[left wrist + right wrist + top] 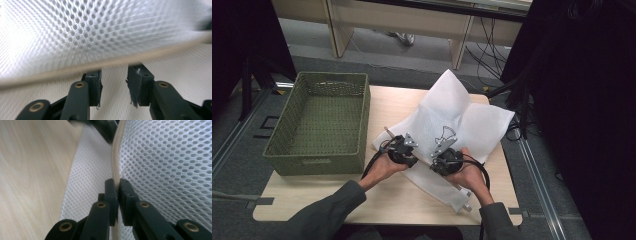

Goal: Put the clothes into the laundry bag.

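At the near edge of the pale wooden table, two forearms in grey sleeves are seen from the high view, each hand carrying a black two-jaw claw. The left claw and the right claw lie close side by side on the white mesh laundry bag, which is spread from just beneath them toward the far right corner of the table.

What the high view leaves unclear is settled by the claw cameras. In the right gripper view, the right claw is closed on the bag's beige zipper edge, the seam being pinched between the two pads, with mesh to its right and bare wood farther to its left. In the left gripper view, the left claw stands parted, its pads clear of the fabric; the zipper edge crosses just beyond the fingertips, blurred, with a raised fold of mesh behind it.

Farther off, well to the left of the left claw, a green woven rectangular basket is seen in the high view alone.
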